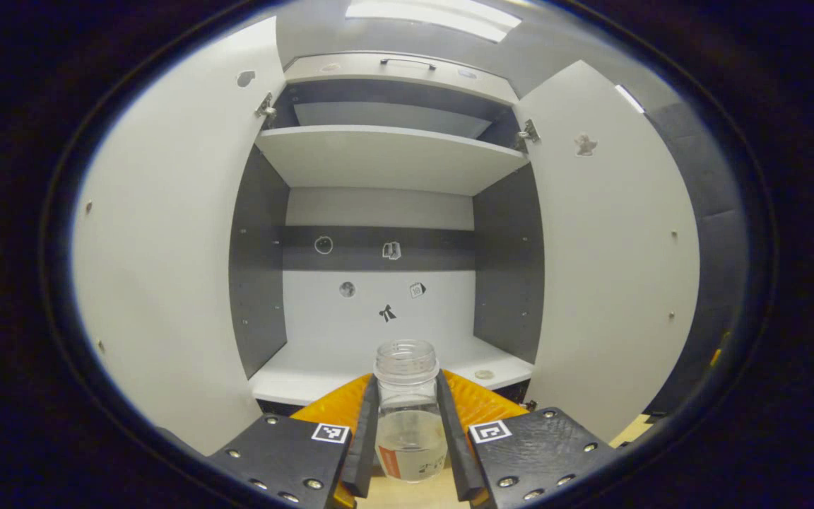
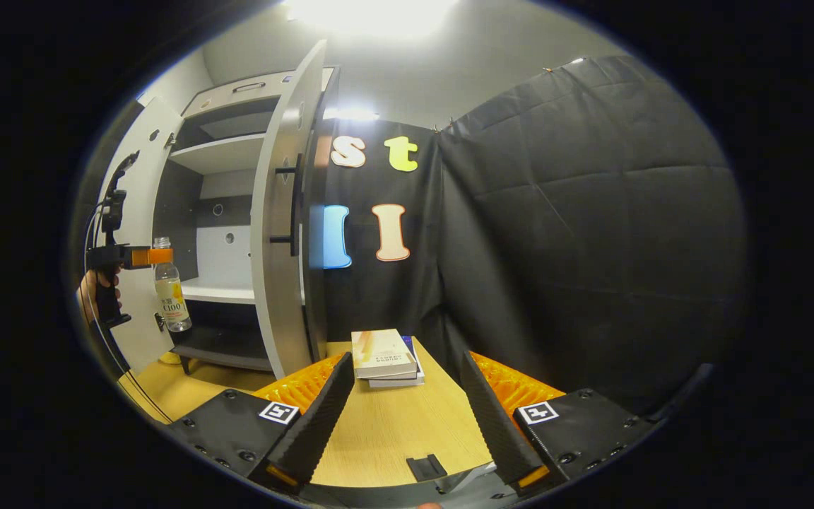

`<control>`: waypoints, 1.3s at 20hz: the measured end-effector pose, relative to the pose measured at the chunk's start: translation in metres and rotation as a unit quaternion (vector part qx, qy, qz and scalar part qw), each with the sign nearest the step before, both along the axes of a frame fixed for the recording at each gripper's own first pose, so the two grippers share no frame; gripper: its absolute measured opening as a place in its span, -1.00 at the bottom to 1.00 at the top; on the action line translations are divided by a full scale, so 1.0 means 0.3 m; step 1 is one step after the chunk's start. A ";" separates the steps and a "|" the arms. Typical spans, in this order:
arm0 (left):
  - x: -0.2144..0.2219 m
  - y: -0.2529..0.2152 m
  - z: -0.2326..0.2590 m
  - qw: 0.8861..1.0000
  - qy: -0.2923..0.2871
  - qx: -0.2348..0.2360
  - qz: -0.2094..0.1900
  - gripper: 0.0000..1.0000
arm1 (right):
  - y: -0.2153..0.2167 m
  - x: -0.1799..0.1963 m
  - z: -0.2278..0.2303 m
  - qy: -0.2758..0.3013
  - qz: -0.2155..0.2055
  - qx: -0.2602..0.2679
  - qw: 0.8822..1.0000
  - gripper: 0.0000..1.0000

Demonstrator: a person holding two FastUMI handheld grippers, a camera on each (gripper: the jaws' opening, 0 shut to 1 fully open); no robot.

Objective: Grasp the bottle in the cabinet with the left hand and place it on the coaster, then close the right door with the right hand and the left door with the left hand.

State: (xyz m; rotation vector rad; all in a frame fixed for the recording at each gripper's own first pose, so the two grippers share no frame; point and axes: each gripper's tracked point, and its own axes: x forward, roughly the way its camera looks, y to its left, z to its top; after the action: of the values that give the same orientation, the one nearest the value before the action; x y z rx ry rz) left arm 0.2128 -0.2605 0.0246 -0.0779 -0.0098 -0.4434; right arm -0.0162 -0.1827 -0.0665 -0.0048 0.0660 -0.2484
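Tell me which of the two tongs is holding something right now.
The left tongs: their fingers press on either side of the clear bottle, lifted in front of the open cabinet. The right tongs stand open over the wooden table, gripping nothing.

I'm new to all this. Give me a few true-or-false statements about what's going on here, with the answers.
1. The left tongs grip the bottle. True.
2. Both cabinet doors are shut. False: the left door and right door stand open.
3. The right tongs hold a book. False: they are open and hold nothing; the books lie on the table.
4. The bottle has no cap. True.
5. The bottle stands on a shelf. False: it is held in front of the cabinet.
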 end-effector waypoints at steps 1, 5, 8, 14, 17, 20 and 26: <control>-0.015 0.005 -0.013 1.000 0.000 0.000 0.001 -0.07 | 0.002 -0.007 -0.005 0.000 0.003 0.001 1.000 0.93; -0.062 0.010 -0.086 1.000 0.003 -0.005 0.003 -0.07 | 0.009 -0.028 -0.033 0.003 0.008 -0.002 1.000 0.94; -0.097 0.021 -0.167 1.000 0.009 0.000 0.004 -0.02 | 0.026 -0.037 -0.057 0.007 0.012 -0.003 1.000 0.94; -0.146 0.024 -0.304 1.000 0.023 -0.007 -0.005 -0.07 | 0.062 -0.062 -0.063 0.010 0.016 -0.015 1.000 0.94; -0.174 0.013 -0.368 1.000 0.027 -0.007 -0.015 -0.07 | 0.066 -0.079 -0.080 0.009 0.011 -0.007 1.000 0.93; -0.201 -0.003 -0.450 0.999 0.038 0.000 -0.022 -0.02 | 0.076 -0.091 -0.111 0.021 0.011 -0.002 1.000 0.94; -0.233 -0.015 -0.601 0.998 0.063 0.005 -0.021 -0.12 | 0.077 -0.110 -0.120 0.026 0.007 -0.006 1.000 0.94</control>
State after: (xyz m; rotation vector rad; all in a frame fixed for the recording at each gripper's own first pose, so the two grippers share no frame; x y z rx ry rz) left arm 0.1429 -0.2650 -0.1557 -0.0958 0.1192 -0.4792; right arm -0.0493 -0.1596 -0.1026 -0.0230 0.1165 -0.2347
